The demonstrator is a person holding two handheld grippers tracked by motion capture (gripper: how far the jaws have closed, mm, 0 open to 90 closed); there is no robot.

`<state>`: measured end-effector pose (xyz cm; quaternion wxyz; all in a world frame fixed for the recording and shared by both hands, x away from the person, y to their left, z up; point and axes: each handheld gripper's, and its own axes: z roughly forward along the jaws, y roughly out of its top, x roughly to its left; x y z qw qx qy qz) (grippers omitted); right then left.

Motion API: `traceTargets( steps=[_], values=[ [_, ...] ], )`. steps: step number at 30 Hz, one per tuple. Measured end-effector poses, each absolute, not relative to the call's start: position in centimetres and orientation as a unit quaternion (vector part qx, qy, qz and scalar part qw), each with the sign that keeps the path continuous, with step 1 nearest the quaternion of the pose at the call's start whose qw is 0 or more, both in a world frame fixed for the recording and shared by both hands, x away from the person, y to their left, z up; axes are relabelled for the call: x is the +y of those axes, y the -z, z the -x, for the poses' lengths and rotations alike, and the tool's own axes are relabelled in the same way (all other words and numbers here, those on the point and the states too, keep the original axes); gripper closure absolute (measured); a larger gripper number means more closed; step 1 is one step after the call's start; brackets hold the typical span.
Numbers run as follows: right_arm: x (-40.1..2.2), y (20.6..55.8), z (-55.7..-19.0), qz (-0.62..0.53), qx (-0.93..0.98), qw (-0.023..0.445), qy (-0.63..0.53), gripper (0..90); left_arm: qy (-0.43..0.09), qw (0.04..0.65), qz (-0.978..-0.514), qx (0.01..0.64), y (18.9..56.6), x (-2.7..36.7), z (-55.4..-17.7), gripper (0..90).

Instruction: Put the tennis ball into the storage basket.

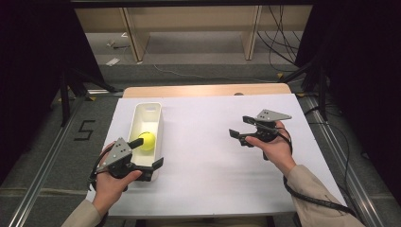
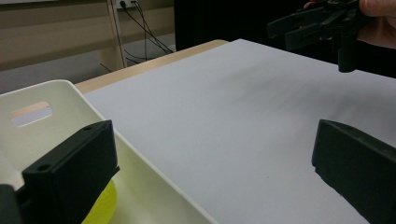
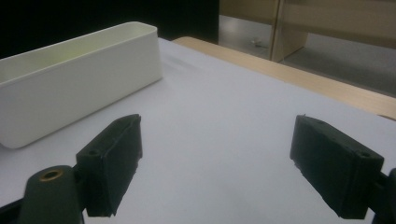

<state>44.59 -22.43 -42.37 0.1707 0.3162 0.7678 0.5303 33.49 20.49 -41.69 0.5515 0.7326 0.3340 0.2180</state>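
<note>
Yellow ball (image 1: 147, 140) (inside white bin (image 1: 153, 115)) lies by left gripper (image 1: 149, 152), whose jaws gape across the rim.

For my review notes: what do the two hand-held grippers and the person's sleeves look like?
Both the left hand-held gripper and the right hand-held gripper are black, with two blocky, flat-faced jaws. Each carries a grey three-cornered plate with small holes on top and trails a black cable. The sleeves are beige.

White sheet (image 1: 213, 156) on wooden table (image 1: 203, 90).
</note>
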Motion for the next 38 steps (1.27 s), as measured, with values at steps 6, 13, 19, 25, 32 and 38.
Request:
traceTargets(
  steps=[6,13,19,25,32,38],
  values=[
    [-23.8,42.5,-44.1,-0.327,0.763,0.175,-0.529,17.6,-0.219,0.551,-0.733,0.333,41.7,20.5,-33.5,0.0],
    [-25.0,42.7,-43.7,-0.335,0.760,0.180,-0.527,17.6,-0.219,0.551,-0.734,0.333,41.7,20.5,-33.5,0.0],
    [-25.9,42.8,-43.5,-0.344,0.756,0.183,-0.526,17.6,-0.219,0.551,-0.733,0.333,41.7,20.5,-33.5,0.0],
    [-26.2,42.9,-43.5,-0.347,0.754,0.186,-0.526,17.7,-0.219,0.551,-0.734,0.332,41.7,20.5,-33.5,0.0],
    [-26.1,43.0,-43.4,-0.345,0.753,0.186,-0.528,17.7,-0.217,0.551,-0.733,0.333,41.7,20.5,-33.5,0.0],
    [-26.0,43.2,-43.5,-0.345,0.755,0.184,-0.526,17.7,-0.216,0.552,-0.734,0.333,41.7,20.4,-33.6,0.0]
  ],
)
